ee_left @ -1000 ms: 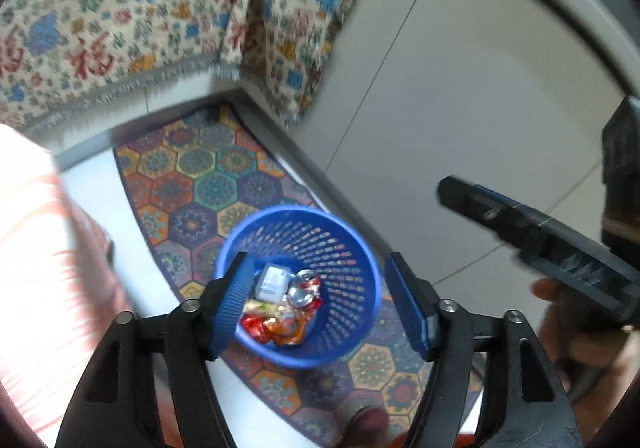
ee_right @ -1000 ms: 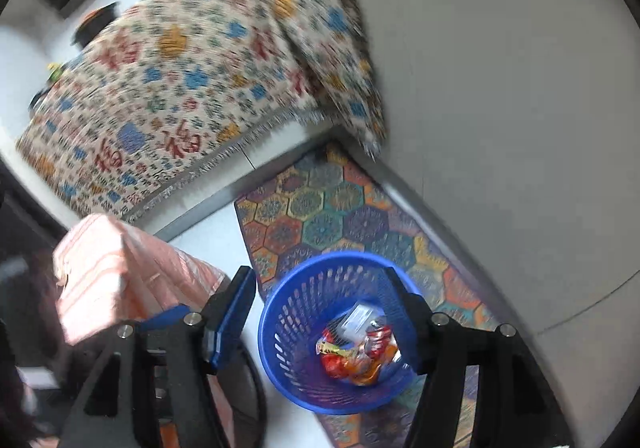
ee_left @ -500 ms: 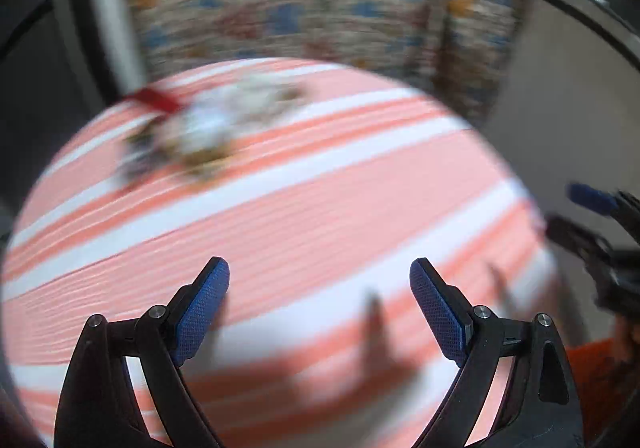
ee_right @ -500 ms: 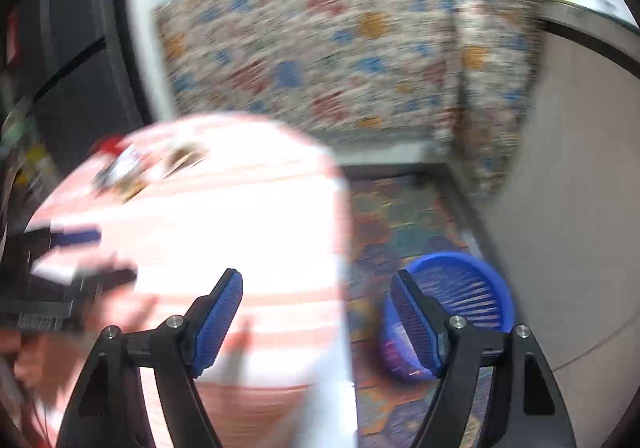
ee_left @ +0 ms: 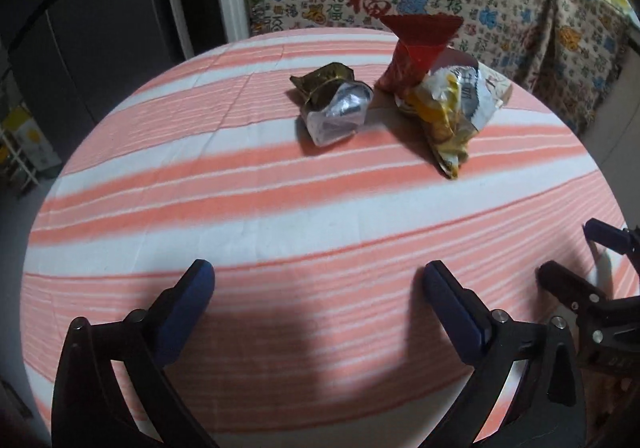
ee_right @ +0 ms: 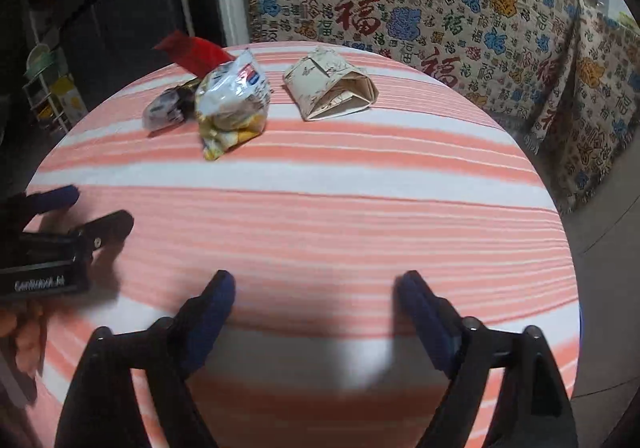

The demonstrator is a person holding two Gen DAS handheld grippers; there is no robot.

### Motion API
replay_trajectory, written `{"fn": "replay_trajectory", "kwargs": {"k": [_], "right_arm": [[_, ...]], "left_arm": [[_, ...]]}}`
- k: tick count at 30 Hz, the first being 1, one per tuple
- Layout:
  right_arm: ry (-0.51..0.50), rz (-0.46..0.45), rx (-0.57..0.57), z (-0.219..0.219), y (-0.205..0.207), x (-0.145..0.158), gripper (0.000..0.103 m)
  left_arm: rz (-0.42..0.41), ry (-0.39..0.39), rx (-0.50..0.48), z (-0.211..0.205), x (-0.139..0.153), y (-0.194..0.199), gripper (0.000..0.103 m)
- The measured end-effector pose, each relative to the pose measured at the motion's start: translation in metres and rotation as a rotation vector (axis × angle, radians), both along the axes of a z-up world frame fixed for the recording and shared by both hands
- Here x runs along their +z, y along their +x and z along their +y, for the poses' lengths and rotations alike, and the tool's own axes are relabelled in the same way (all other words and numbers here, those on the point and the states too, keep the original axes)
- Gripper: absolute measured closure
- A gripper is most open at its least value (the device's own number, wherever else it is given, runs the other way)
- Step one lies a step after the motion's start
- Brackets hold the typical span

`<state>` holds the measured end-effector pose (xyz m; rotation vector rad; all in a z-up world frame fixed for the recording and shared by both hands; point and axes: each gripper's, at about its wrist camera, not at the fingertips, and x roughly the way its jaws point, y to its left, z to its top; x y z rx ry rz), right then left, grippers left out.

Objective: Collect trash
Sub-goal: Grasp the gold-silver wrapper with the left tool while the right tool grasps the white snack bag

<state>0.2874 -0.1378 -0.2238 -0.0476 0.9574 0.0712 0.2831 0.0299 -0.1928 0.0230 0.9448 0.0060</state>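
Both grippers, left (ee_left: 319, 280) and right (ee_right: 315, 288), gape empty over the striped cloth surface (ee_left: 280, 216); crinkled foil wrappers (ee_left: 336, 108) lie beyond.

Round counter (ee_left: 280, 208) covered in orange-and-white striped cloth. Behind it, furniture draped in patterned fabric (ee_right: 460, 20) bearing red characters. Dark cabinet fronts (ee_left: 100, 8) at left. Pale tiled floor (ee_right: 608, 216) at right.

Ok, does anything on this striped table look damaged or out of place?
Yes: four pieces of crumpled litter sit at the far side: a crushed silver wrapper, a red packet, a yellow-white bag and a squashed beige carton.
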Motion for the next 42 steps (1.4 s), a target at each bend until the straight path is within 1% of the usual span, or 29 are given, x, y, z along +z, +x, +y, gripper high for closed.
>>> {"fn": "replay_trajectory", "kwargs": {"k": [1,3,6,9,13,17,18,20,21,22,26,28,30,33,35,37,38,41,42], "right_arm": [[0.0,0.004,-0.006,-0.001,0.006,-0.001,0.003],[-0.003,0.011,-0.021,0.002,0.016,-0.003,0.001],[-0.006,-0.005,0.008,0.009,0.027,-0.003,0.0],[-0.007,-0.006,0.012,0.014,0.039,-0.003,0.0],[-0.002,-0.007,0.016,0.016,0.041,-0.004,0.0],[-0.007,-0.008,0.015,0.017,0.041,-0.005,0.0],[-0.005,-0.009,0.016,0.016,0.041,-0.005,0.0],[-0.007,-0.01,0.015,0.016,0.04,-0.005,0.0],[-0.007,-0.01,0.015,0.016,0.04,-0.006,0.0],[-0.007,-0.01,0.015,0.016,0.041,-0.006,0.0],[-0.005,-0.012,0.015,0.016,0.041,-0.006,0.0],[-0.005,-0.012,0.014,0.016,0.041,-0.006,0.0],[-0.005,-0.013,0.014,0.016,0.04,-0.006,0.0],[-0.003,-0.013,0.014,0.016,0.04,-0.007,0.0],[-0.011,-0.015,0.013,0.018,0.039,-0.007,0.001],[-0.001,-0.013,-0.003,0.02,0.037,-0.007,0.002],[0.004,-0.02,0.017,0.028,0.035,-0.008,0.002],[-0.013,-0.023,0.131,0.065,0.041,-0.007,0.003],[-0.014,-0.026,0.137,0.074,0.048,-0.007,0.006]], "left_arm": [[0.0,0.001,0.0,0.0,0.0,0.007,0.0],[0.001,-0.002,0.003,0.0,0.001,0.024,0.0],[0.001,-0.002,0.004,0.002,0.0,0.041,0.0],[-0.001,-0.002,0.008,0.005,0.0,0.053,0.0],[-0.003,-0.005,-0.002,0.006,-0.001,0.072,0.0],[-0.006,-0.001,-0.041,0.0,0.0,0.088,0.0],[-0.009,0.002,-0.049,-0.001,0.0,0.091,0.002],[-0.026,-0.001,-0.067,-0.004,0.003,0.095,0.017],[-0.041,-0.006,-0.078,-0.004,0.005,0.096,0.034],[-0.05,-0.009,-0.086,-0.004,0.006,0.097,0.059],[-0.076,-0.031,-0.115,-0.004,0.011,0.086,0.061],[-0.063,-0.019,-0.123,-0.004,0.011,0.071,0.061],[-0.04,-0.032,-0.107,0.002,0.01,0.046,0.061],[-0.031,-0.052,-0.062,0.014,0.011,0.005,0.061],[-0.039,-0.06,-0.034,0.021,0.01,-0.018,0.061],[-0.052,-0.047,-0.022,0.024,0.009,-0.031,0.06],[-0.06,-0.039,-0.022,0.024,0.008,-0.035,0.06],[-0.06,-0.047,-0.016,0.027,0.008,-0.035,0.06],[-0.06,-0.048,-0.015,0.027,0.007,-0.034,0.06]]}}
